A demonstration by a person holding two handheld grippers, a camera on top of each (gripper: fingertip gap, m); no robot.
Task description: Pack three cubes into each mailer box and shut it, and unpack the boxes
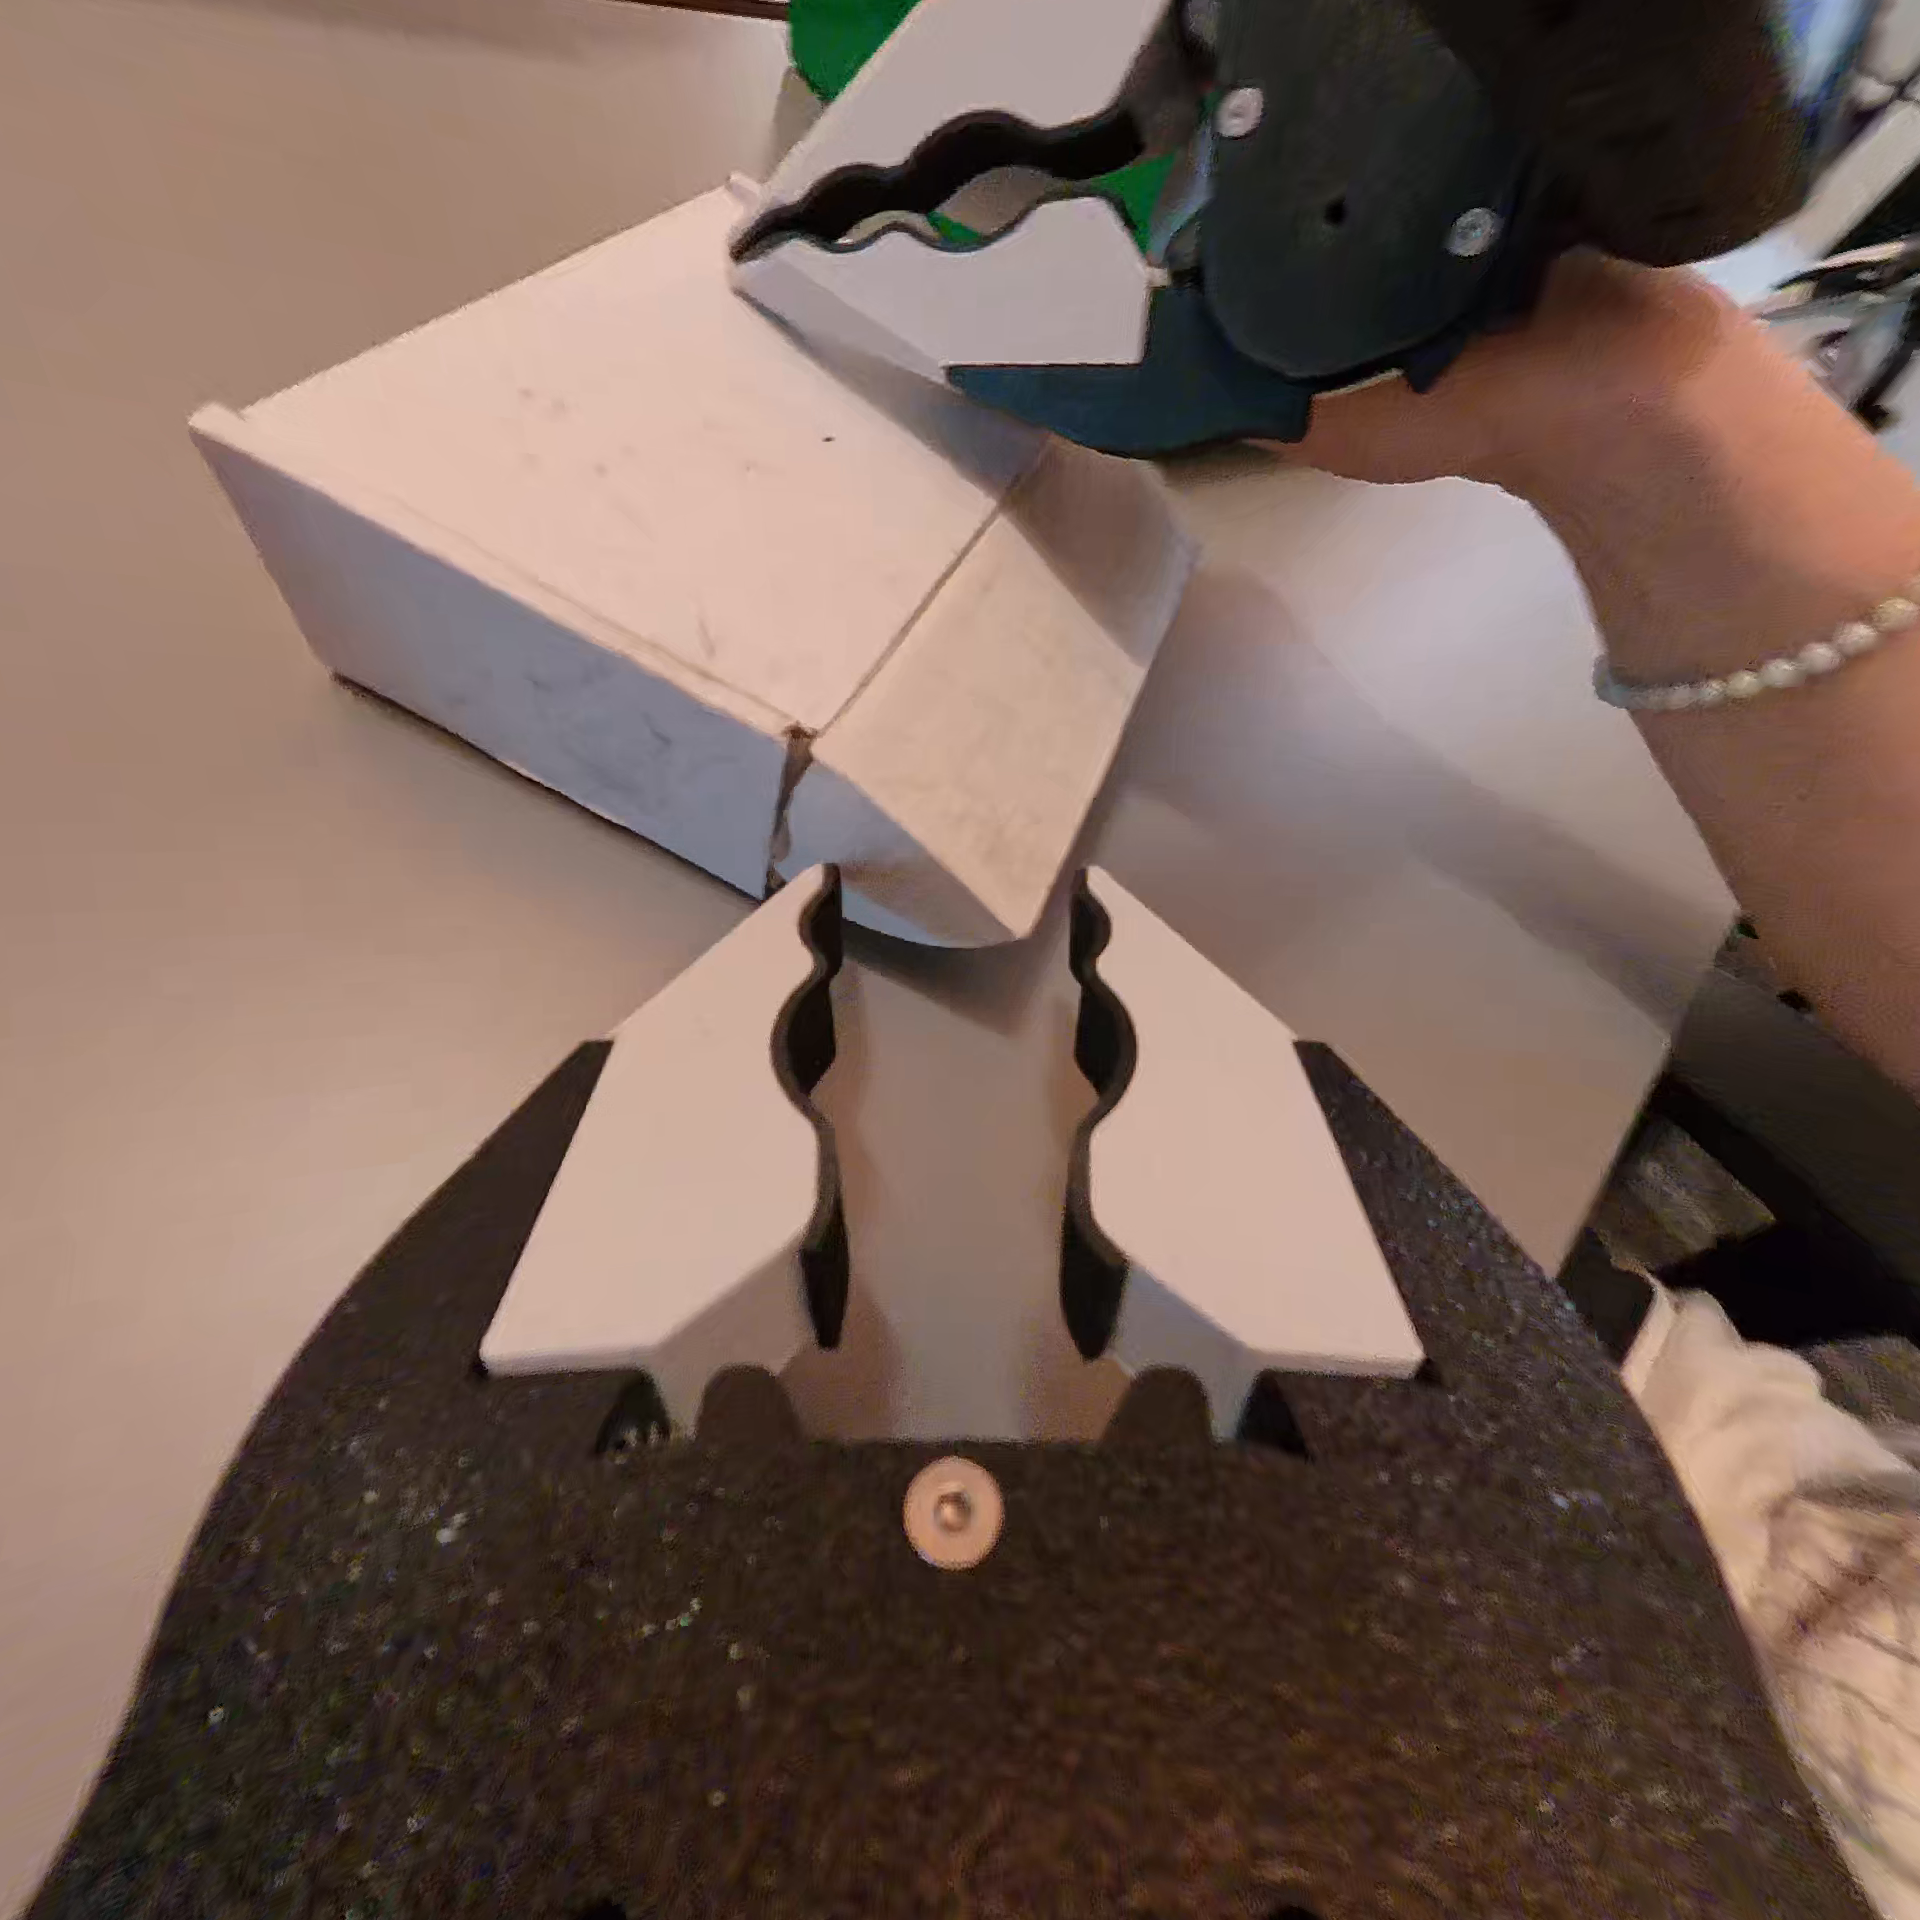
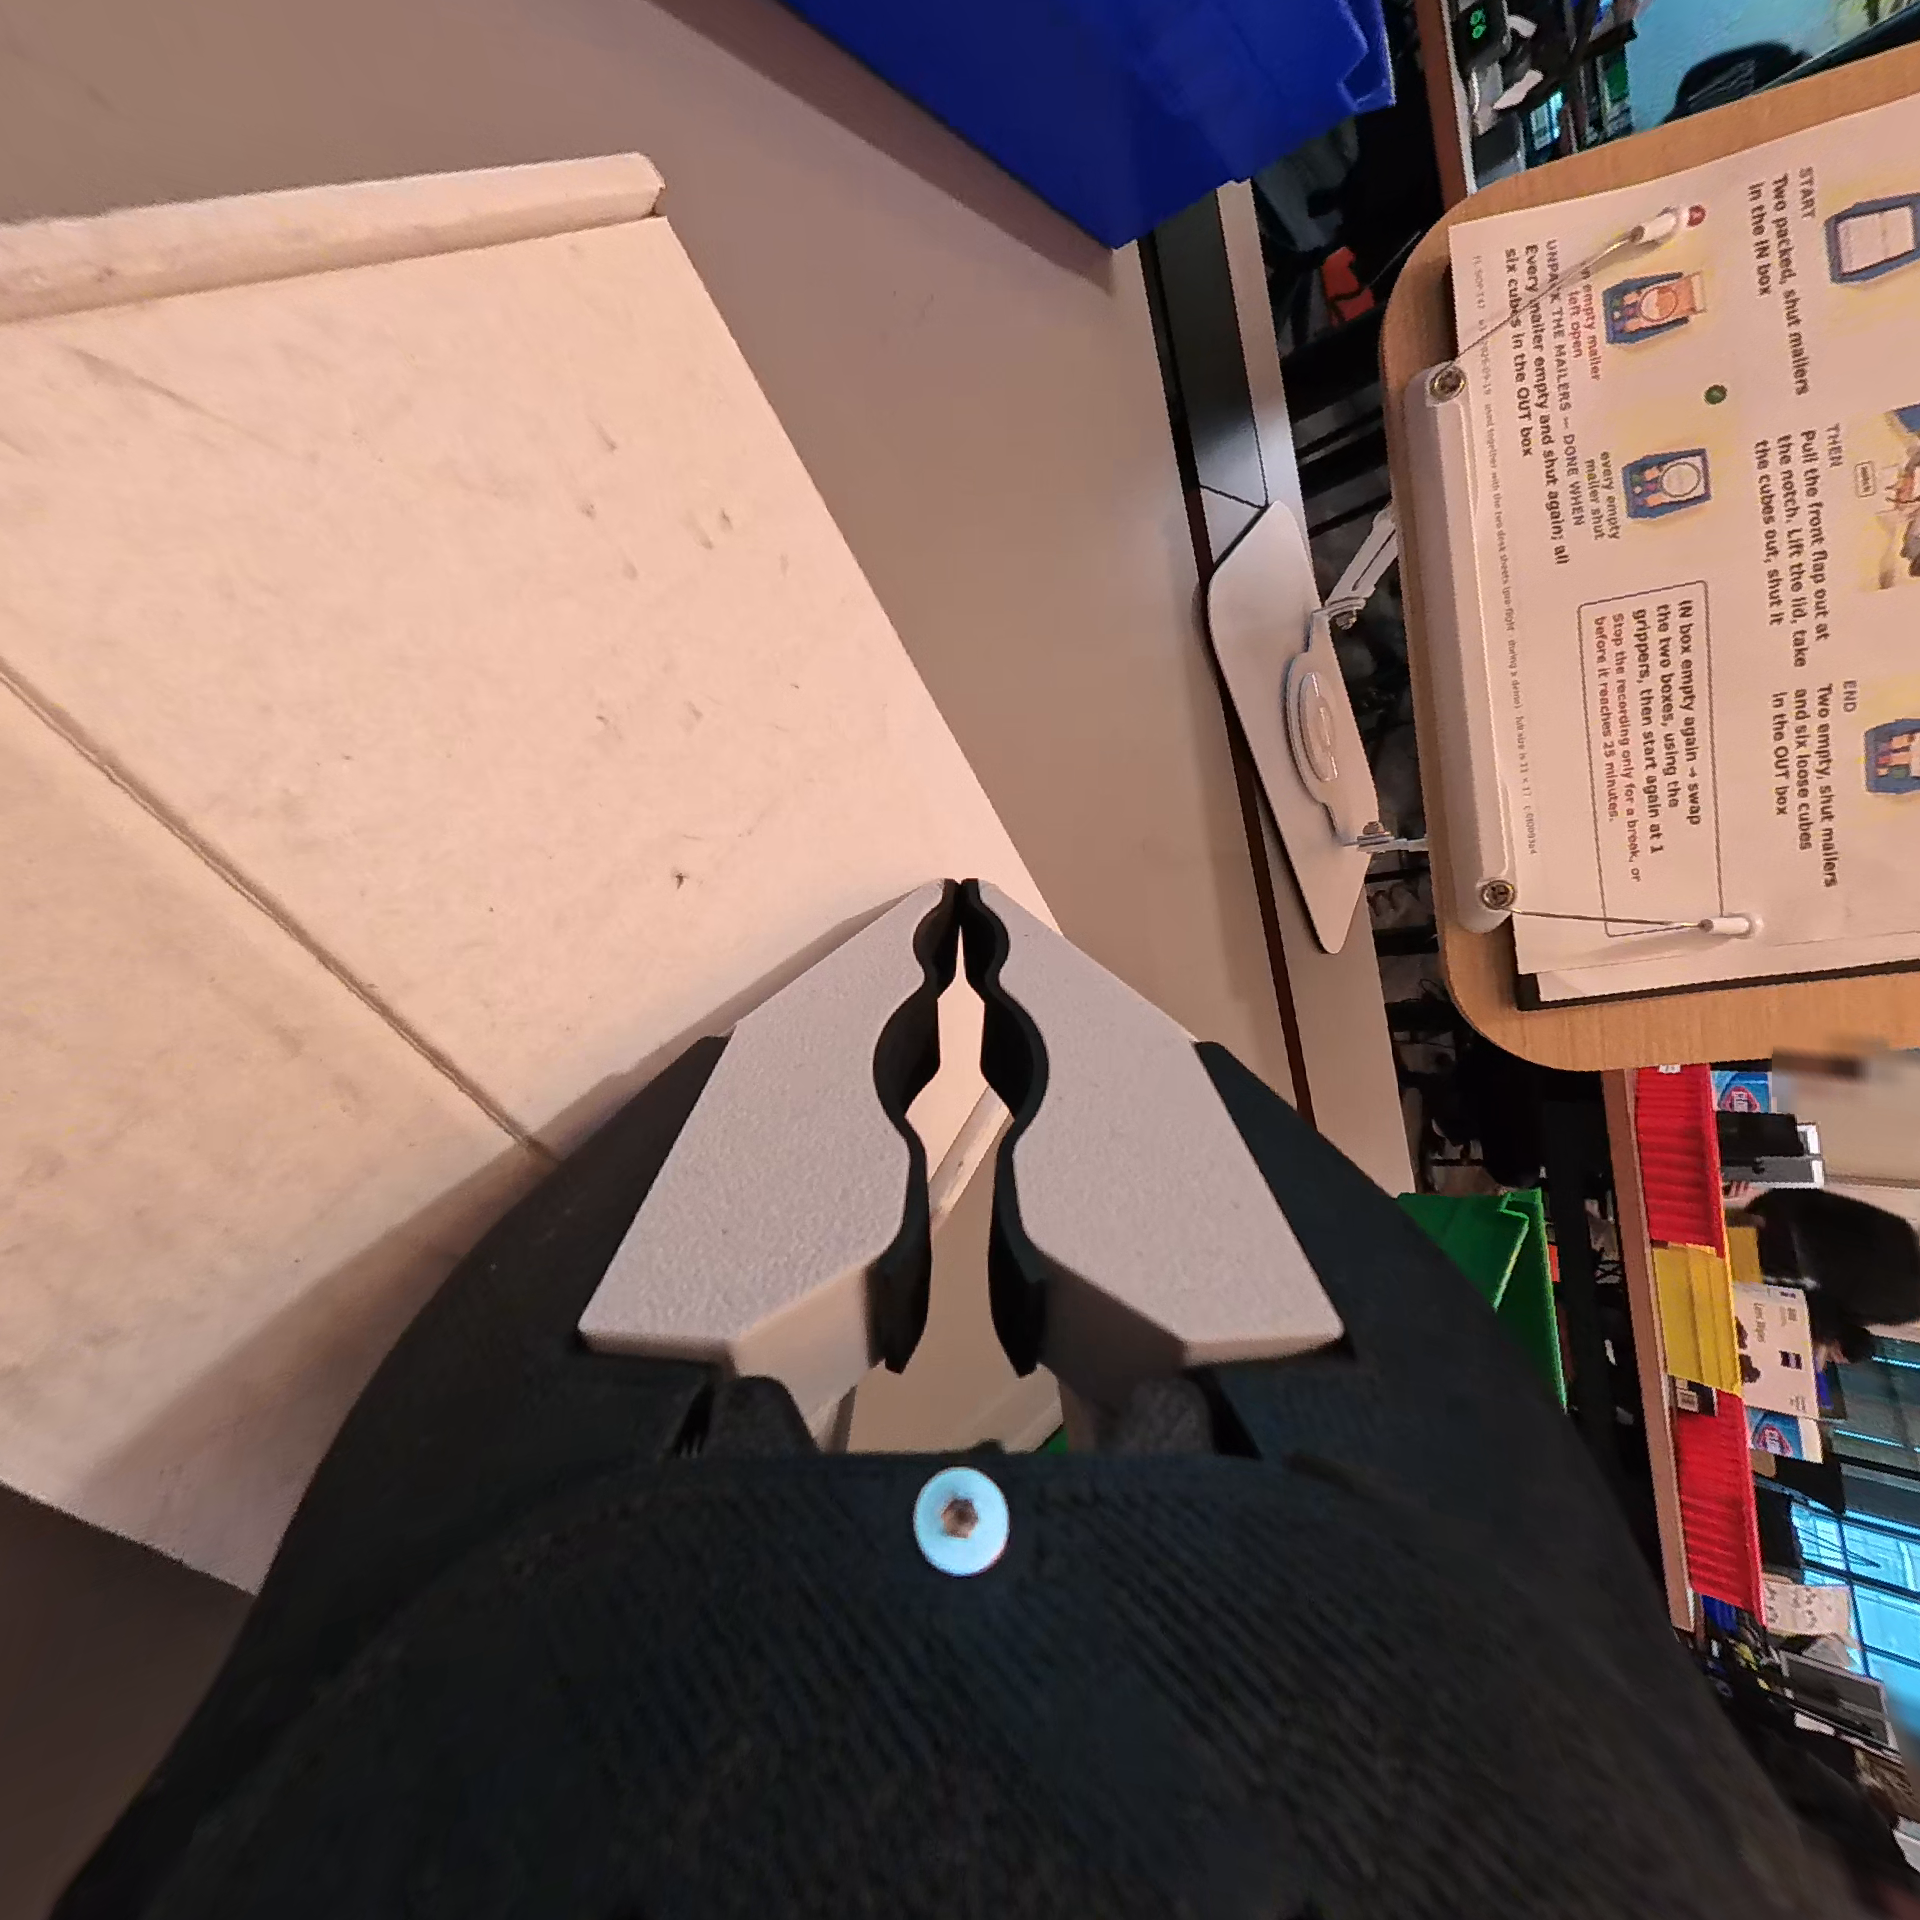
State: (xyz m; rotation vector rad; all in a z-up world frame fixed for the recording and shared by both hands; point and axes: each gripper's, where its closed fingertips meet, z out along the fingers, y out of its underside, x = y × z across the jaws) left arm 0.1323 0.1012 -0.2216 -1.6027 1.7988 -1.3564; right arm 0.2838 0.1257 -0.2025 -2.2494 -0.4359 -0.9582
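left tool (image 1: 954, 914): i had its jaws apart, low over the counter (image 1: 208, 987), tips just short of the loose front flap (image 1: 987, 727).
right tool (image 2: 958, 883): tips were together with nothing between them, resting on or just over the lid's far edge; i couldn't tell which.
mailer box (image 1: 623, 540): white, it sat on the counter with the lid down, near the front edge.
flap: it stuck out from the box's front at a slant, not tucked in.
cubes: none were in sight; whether any lay inside i couldn't tell.
bins: a blue bin (image 2: 1122, 94) and a green bin (image 2: 1475, 1247) stood beyond the box.
progress: i judged this box midway, either being shut or being opened; the flap was the open step, and the other box was out of view.
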